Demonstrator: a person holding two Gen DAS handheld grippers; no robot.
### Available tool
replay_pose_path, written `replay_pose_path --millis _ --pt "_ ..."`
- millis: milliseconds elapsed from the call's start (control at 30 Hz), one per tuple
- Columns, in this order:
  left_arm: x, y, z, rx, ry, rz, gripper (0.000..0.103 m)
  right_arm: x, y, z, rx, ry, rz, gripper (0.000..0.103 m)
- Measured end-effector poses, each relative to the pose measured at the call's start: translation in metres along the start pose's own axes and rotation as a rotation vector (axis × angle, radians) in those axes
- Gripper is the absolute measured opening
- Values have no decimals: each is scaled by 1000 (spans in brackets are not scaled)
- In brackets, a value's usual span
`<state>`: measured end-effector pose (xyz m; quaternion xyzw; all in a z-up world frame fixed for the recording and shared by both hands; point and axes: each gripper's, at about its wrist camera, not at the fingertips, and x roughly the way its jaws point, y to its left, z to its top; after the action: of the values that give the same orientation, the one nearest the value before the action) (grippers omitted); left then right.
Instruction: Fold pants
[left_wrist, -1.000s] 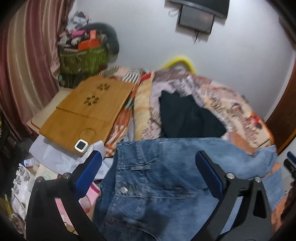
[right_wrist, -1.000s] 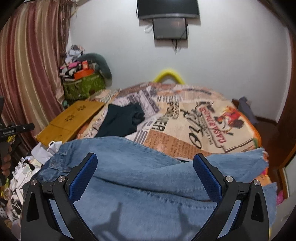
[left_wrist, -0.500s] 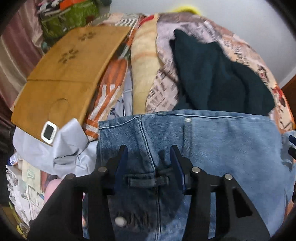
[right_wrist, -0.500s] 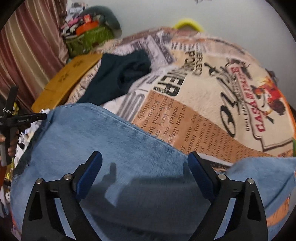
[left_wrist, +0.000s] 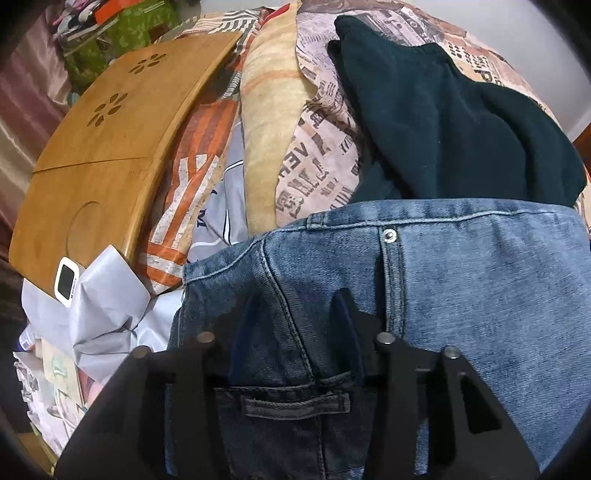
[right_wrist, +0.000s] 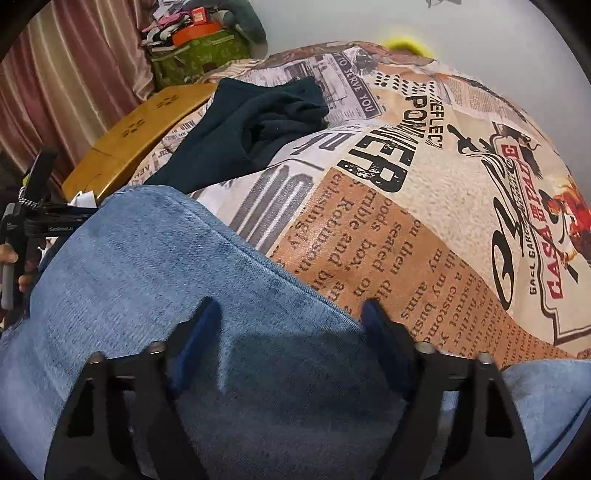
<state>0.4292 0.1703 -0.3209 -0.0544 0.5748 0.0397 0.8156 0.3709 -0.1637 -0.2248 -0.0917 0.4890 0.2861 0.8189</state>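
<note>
Blue jeans (left_wrist: 461, 280) lie on the bed, waistband toward the far side in the left wrist view. My left gripper (left_wrist: 295, 328) is down on the waistband by a belt loop (left_wrist: 295, 404), jaws narrowed with a fold of denim between them. In the right wrist view the jeans' leg (right_wrist: 155, 273) fills the lower left. My right gripper (right_wrist: 291, 332) is open and pressed down on the denim near its folded edge. The left gripper's body (right_wrist: 29, 221) shows at the far left there.
A dark green garment (left_wrist: 454, 122) lies on the printed bedspread (right_wrist: 443, 192) just beyond the jeans. A wooden lap table (left_wrist: 99, 147) with a small white timer (left_wrist: 66, 282) sits left. Grey paper and clutter (left_wrist: 96, 317) lie at the bed's left edge.
Both grippers have dropped from above the bed onto the jeans. The left jaws have narrowed from wide open onto the waistband. The right jaws have narrowed slightly.
</note>
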Motion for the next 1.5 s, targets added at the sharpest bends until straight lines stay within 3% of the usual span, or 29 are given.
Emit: replay_pose_path --millis 33,67,200,267,533,733,1067,1500 --pt "-2 0 0 -11 1 -5 29 0 1 -1 9 -2 10 56" --pt "-3 -1 -1 -13 2 6 19 1 1 0 19 3 21 44" --pt "-14 -3 -5 16 1 42 9 -1 4 -1 32 12 1 11" --pt "-26 -4 -6 18 -25 47 6 -4 4 -1 34 5 -10 8" --pt "-105 -8 -5 36 -214 81 5 -62 12 22 -19 -177 -115 6" --pt "-160 -4 -16 33 -337 45 5 -107 27 22 -36 -271 -127 6" --pt "-188 0 -67 60 -345 51 5 -142 56 -32 -28 -290 -108 6" --pt "-201 5 -160 59 -317 46 5 -151 102 -109 -86 -186 -68 6"
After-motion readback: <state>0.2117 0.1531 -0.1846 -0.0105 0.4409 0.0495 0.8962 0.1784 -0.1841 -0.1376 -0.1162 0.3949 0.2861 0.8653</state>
